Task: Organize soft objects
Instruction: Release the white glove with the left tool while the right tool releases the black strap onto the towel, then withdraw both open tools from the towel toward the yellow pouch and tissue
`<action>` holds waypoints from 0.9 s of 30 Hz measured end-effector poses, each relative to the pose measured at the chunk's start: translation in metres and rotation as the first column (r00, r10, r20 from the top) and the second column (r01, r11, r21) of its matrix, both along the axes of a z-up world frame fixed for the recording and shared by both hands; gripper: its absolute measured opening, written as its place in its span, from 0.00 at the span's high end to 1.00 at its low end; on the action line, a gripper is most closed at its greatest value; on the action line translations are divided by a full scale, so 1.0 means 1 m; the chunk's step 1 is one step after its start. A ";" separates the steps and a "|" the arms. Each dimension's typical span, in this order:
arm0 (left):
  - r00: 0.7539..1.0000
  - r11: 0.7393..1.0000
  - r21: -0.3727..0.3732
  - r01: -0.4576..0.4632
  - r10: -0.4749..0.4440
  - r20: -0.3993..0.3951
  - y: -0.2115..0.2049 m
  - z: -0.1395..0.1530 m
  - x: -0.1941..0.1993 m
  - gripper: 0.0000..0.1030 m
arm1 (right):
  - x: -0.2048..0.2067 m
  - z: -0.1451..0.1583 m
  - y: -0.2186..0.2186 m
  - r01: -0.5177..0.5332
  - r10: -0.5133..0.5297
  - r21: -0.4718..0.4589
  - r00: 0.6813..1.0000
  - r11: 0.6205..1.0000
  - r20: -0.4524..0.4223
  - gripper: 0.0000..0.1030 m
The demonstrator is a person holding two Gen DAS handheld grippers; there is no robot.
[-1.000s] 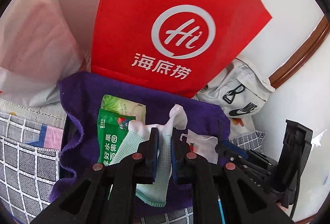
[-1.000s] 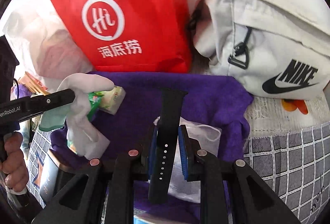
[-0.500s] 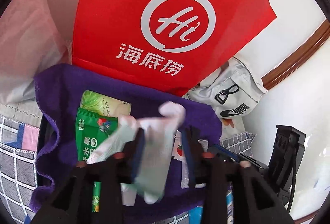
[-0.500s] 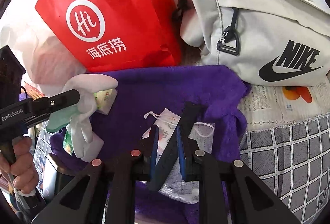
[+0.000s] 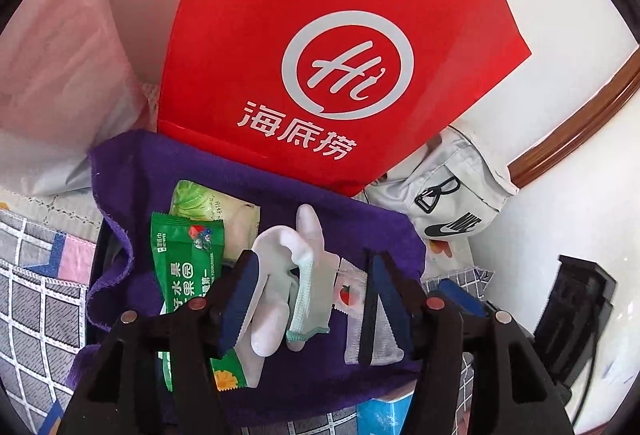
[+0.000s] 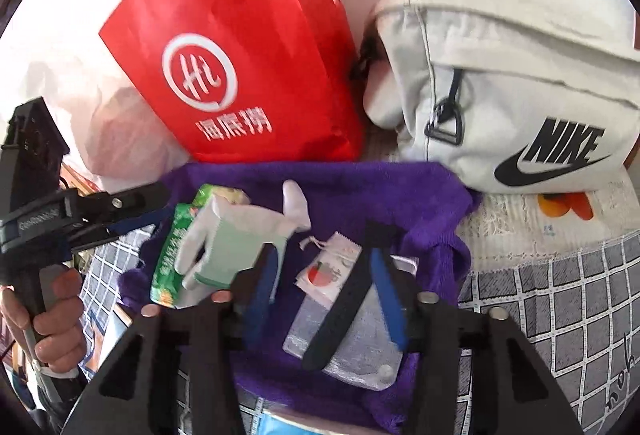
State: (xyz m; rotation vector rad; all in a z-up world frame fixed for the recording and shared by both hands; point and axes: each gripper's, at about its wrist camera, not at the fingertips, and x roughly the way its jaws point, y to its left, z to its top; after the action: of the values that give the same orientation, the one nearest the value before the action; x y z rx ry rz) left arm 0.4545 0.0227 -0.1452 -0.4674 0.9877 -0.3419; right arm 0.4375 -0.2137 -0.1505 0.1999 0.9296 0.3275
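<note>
A purple towel [image 5: 280, 203] [image 6: 360, 183] lines a box. On it lie a white and mint glove [image 5: 280, 275] [image 6: 232, 235], a green snack packet [image 5: 184, 259] [image 6: 172, 255], a black strap [image 6: 344, 299] [image 5: 366, 315], a small drawstring pouch [image 6: 328, 271] and a silver pouch [image 6: 356, 339]. My left gripper [image 5: 312, 299] is open with the glove lying loose between its fingers. My right gripper [image 6: 324, 291] is open, with the strap lying free between its fingers.
A red paper bag [image 5: 340, 55] [image 6: 240, 55] stands behind the towel. A white Nike bag [image 6: 520, 107] [image 5: 452, 203] lies at the right. A pink-white plastic bag [image 5: 60, 75] is at the left. A checked cloth [image 6: 560, 307] covers the surface.
Both grippers have opened. The left one let go of the glove, which now rests on the towel. The right one let go of the black strap, which now lies on the pouches.
</note>
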 end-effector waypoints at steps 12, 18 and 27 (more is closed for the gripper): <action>0.996 0.997 0.073 -0.031 0.024 0.091 0.008 0.038 -0.040 0.44 | -0.043 0.037 0.024 -0.029 0.030 -0.005 0.995 1.000 0.096 0.45; 0.997 0.992 0.126 -0.019 0.009 0.078 0.024 0.045 -0.071 0.44 | -0.094 0.040 0.040 -0.028 0.033 -0.071 0.998 0.997 0.061 0.45; 0.996 0.990 0.141 0.025 -0.037 0.083 0.054 0.059 -0.131 0.44 | -0.201 0.022 0.056 0.012 -0.014 -0.055 1.000 0.998 -0.027 0.31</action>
State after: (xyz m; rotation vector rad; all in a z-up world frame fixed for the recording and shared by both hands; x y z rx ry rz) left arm 0.3231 0.0770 -0.0859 -0.3082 0.9296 -0.3158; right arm 0.2364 -0.1575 -0.1285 0.1600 0.9632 0.2873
